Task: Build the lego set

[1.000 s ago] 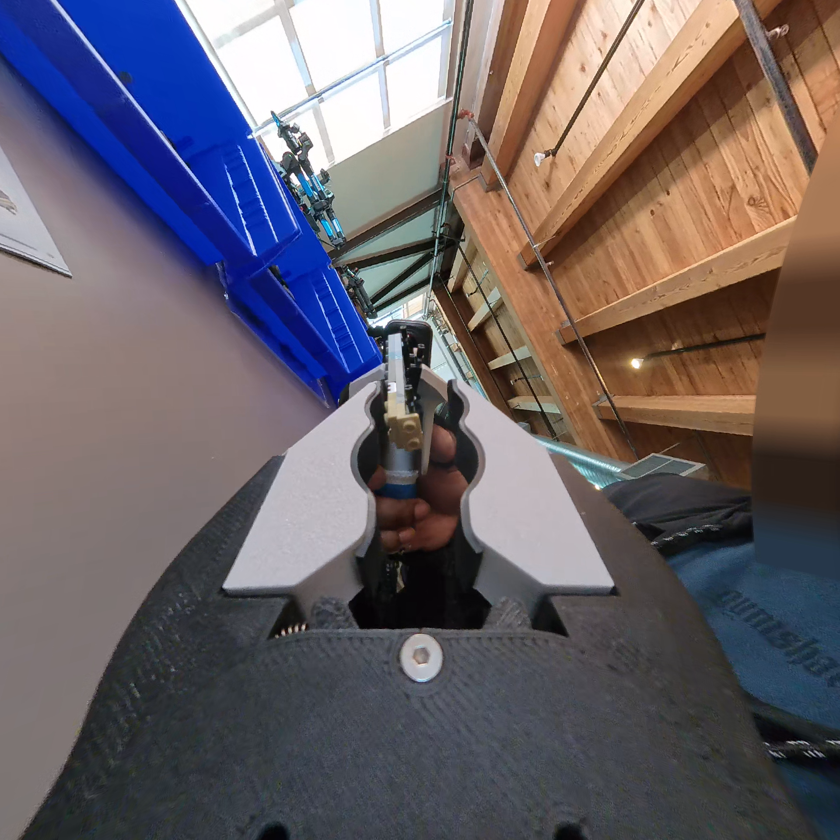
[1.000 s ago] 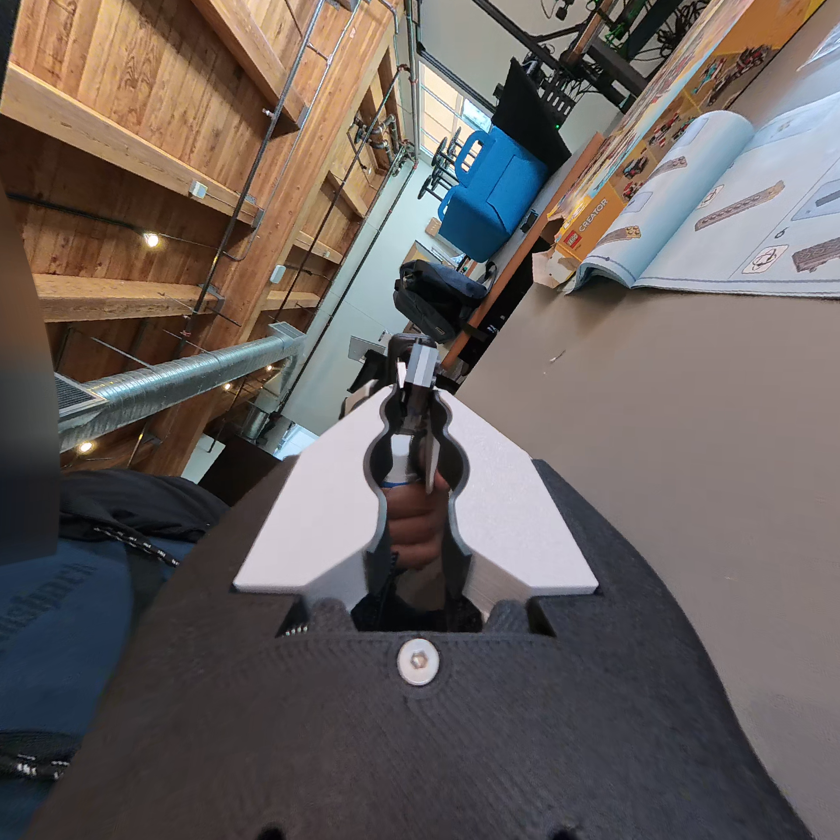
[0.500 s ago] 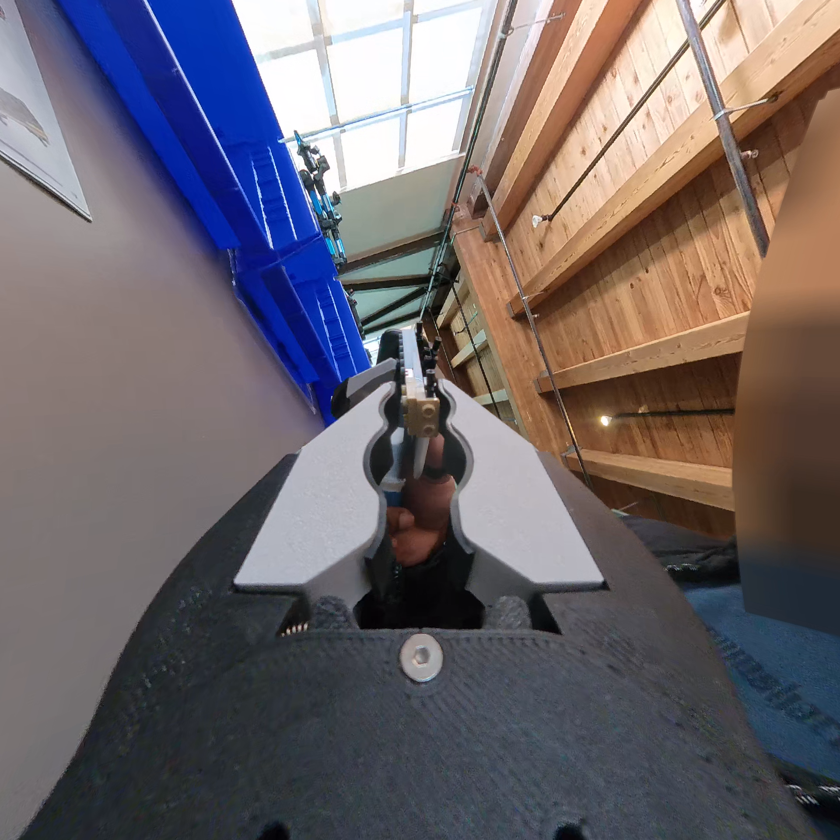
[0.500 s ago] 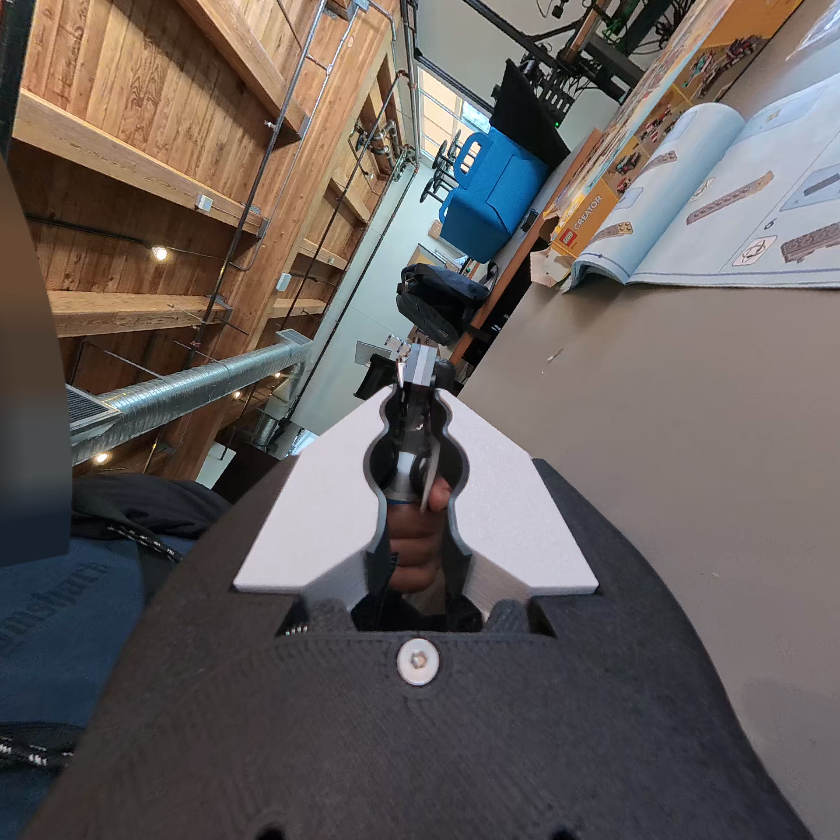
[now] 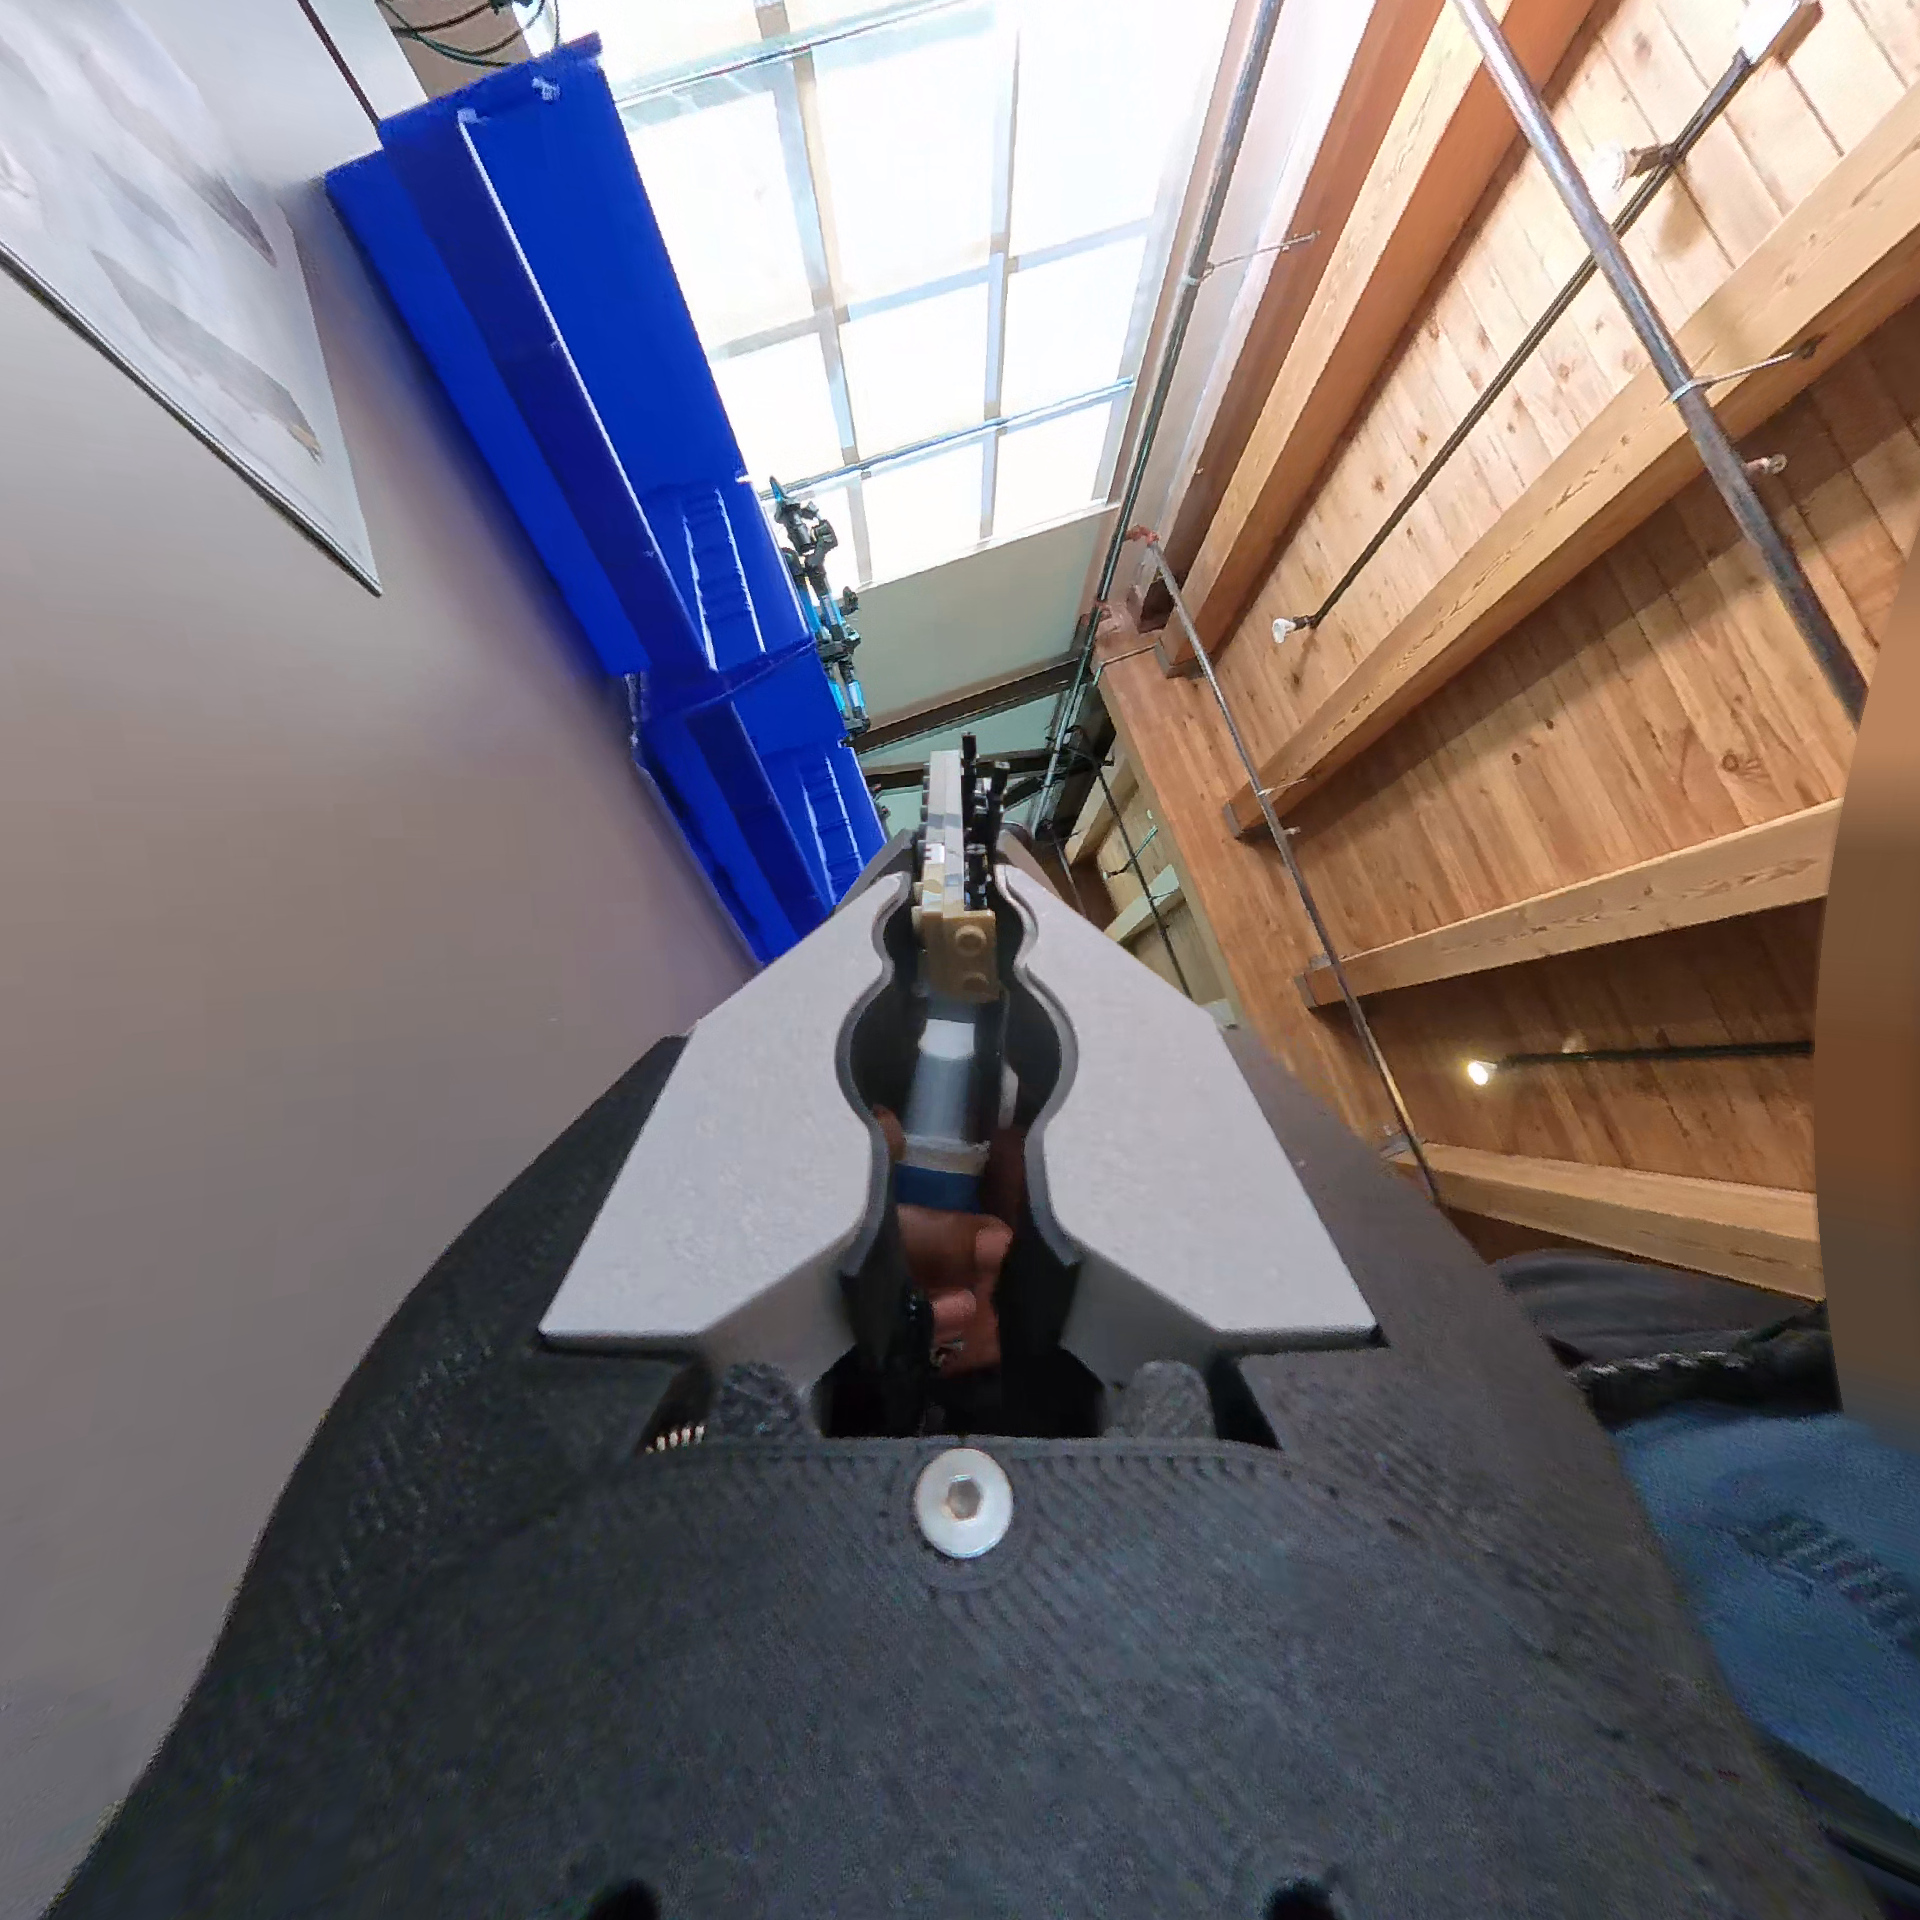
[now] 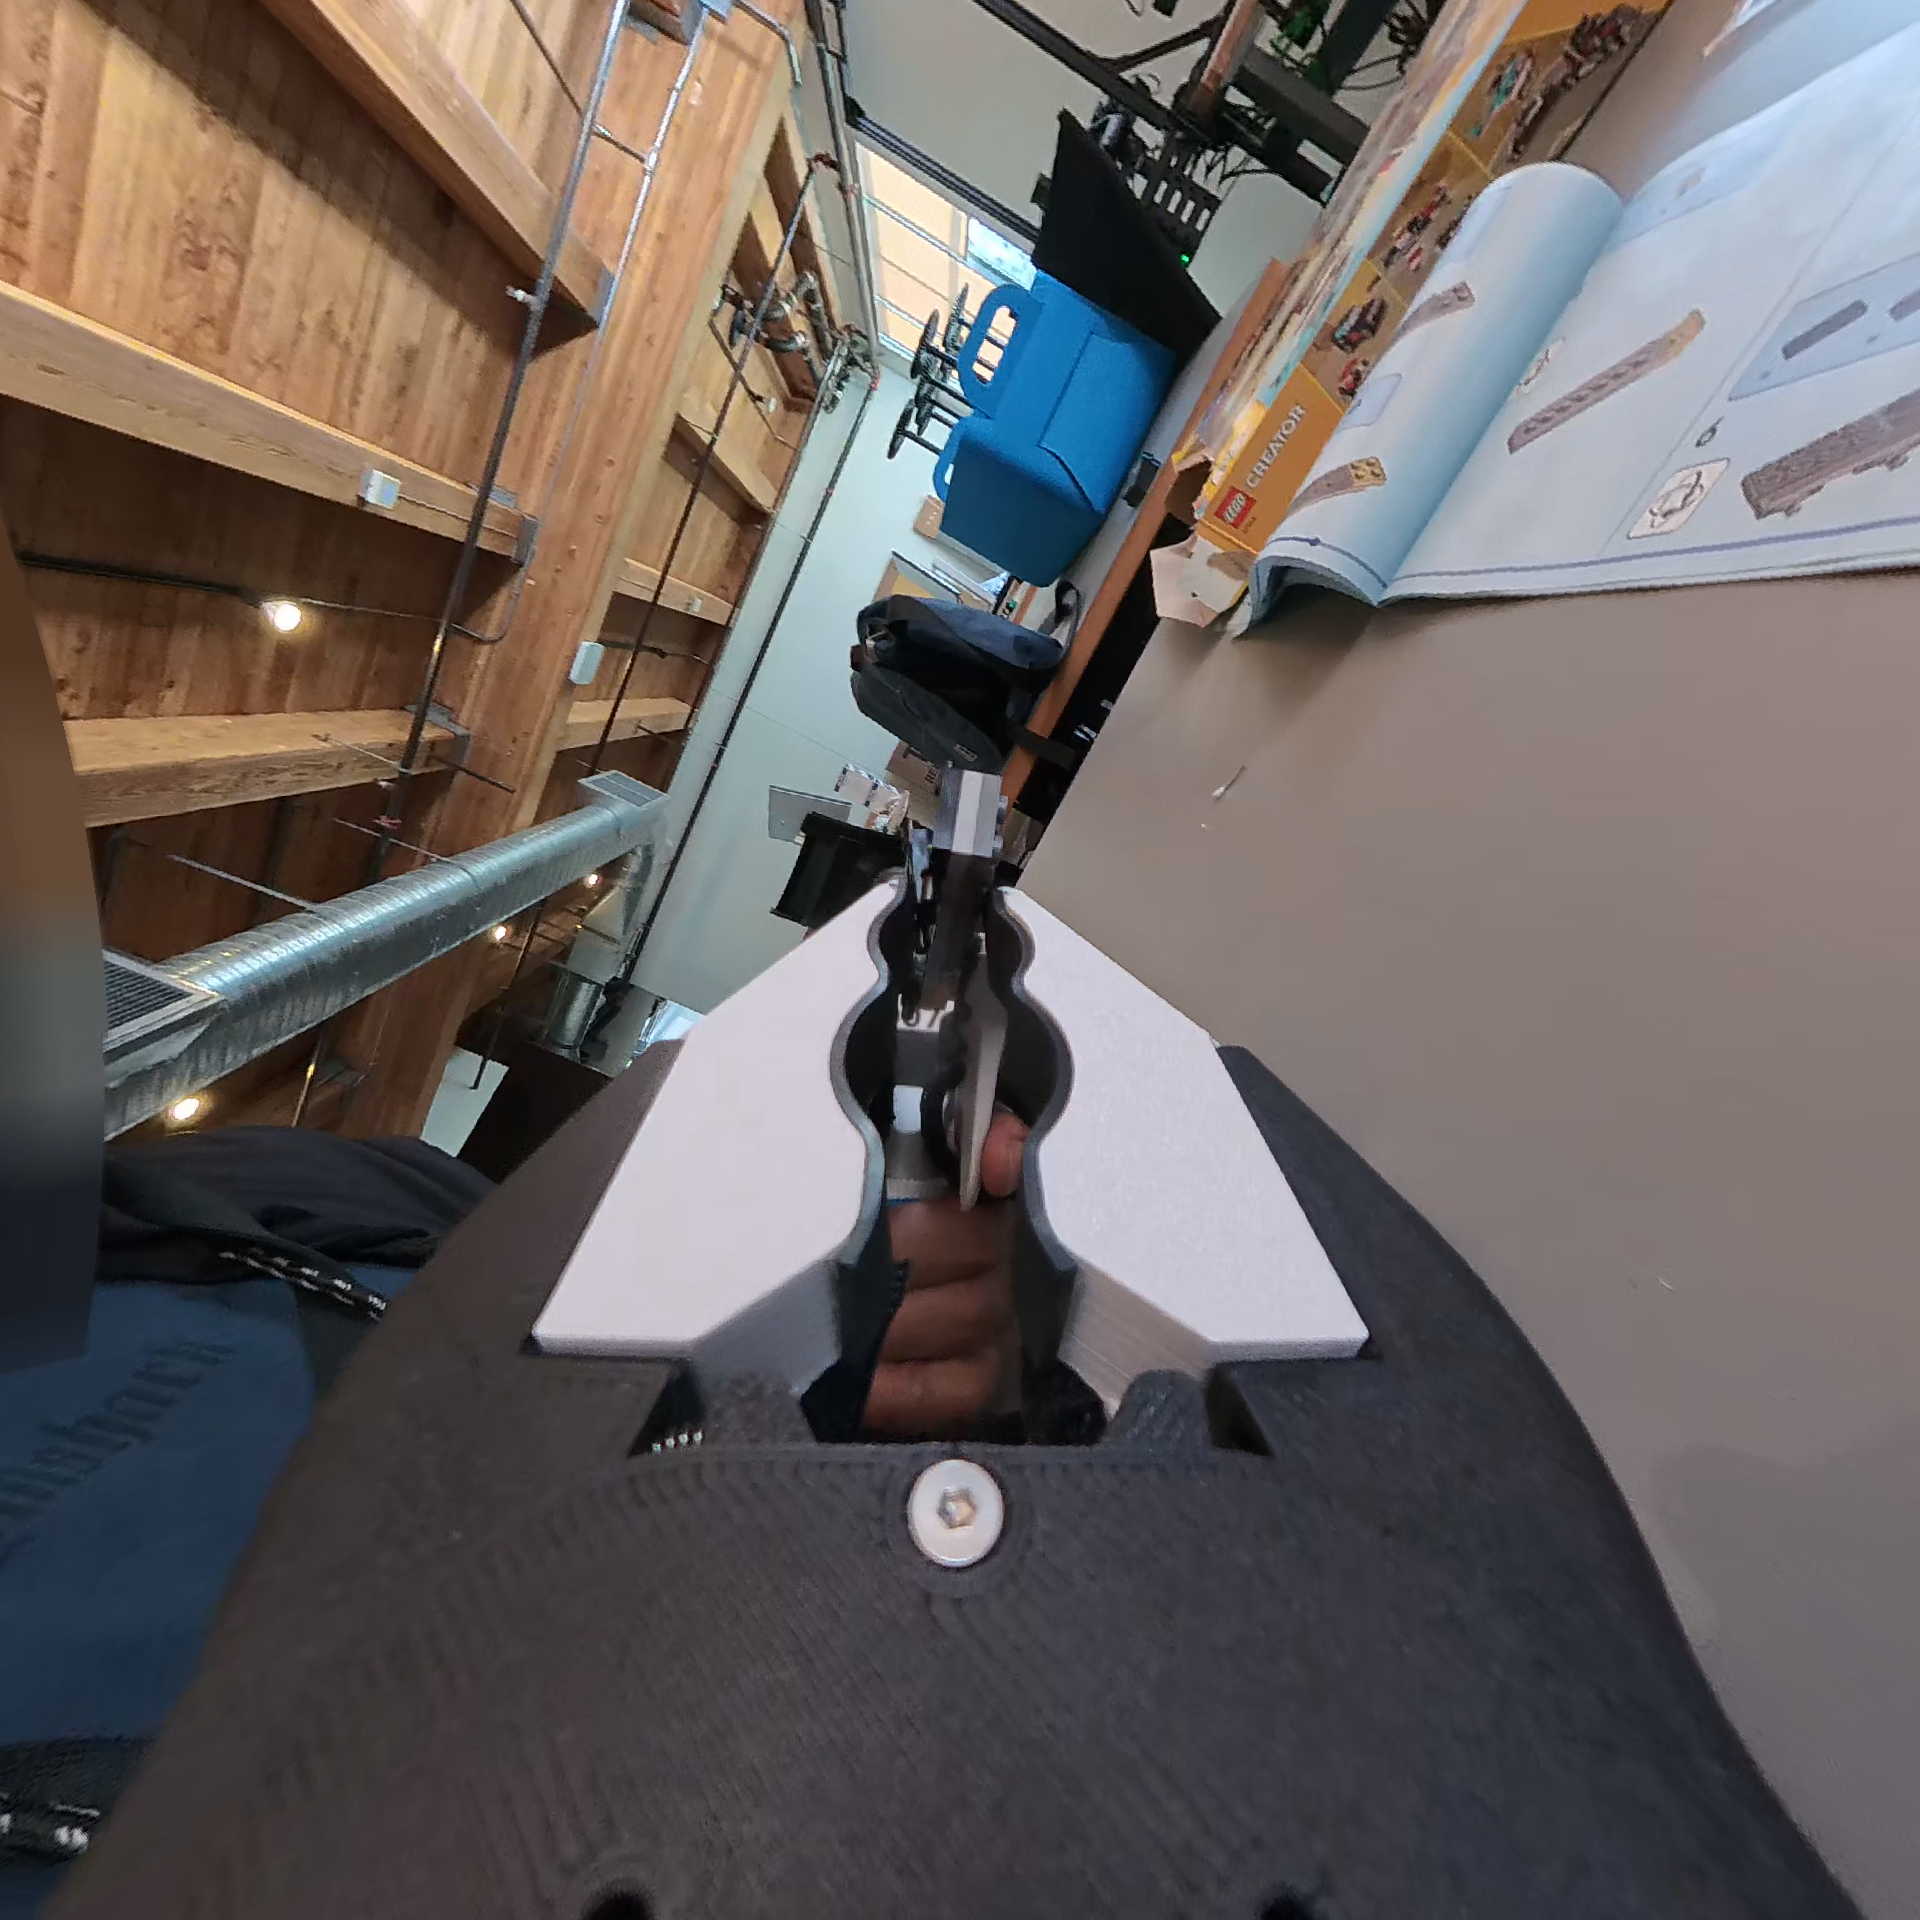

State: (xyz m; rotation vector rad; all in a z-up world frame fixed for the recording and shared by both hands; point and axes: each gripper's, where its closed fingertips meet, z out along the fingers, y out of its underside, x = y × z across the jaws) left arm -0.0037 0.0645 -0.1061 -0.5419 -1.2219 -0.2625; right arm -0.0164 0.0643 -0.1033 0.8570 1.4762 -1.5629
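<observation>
My left gripper [image 5: 954, 885] is shut on a thin lego assembly: a tan studded plate [image 5: 958, 948] lies between the fingers, and a long tan-and-black strip [image 5: 954, 805] sticks out past the tips. My right gripper [image 6: 948, 896] is shut on a grey and black lego piece [image 6: 971, 821] that pokes out beyond its tips, with a thin grey plate [image 6: 977, 1081] in the gap. The two grippers face each other, both raised off the table. Through each gap I see the person's hand [image 6: 935, 1320] on the other gripper's handle. Whether both hold one joined assembly I cannot tell.
The grey table [image 6: 1507, 987] runs along the right of the right wrist view, with an open instruction booklet [image 6: 1662, 416] and the lego box [image 6: 1340, 343] at its far end. Blue bins [image 5: 623, 416] stand on the table [image 5: 260, 883] in the left wrist view. The person's dark clothing [image 6: 156, 1403] is close by. Only a small space, under 4 cm, lies between the two pairs of fingers.
Both views have swung and tilted a little. The lego strip now reaches farther past the left fingertips, and the grey plate has shifted in the right gripper's gap. Both grips hold.
</observation>
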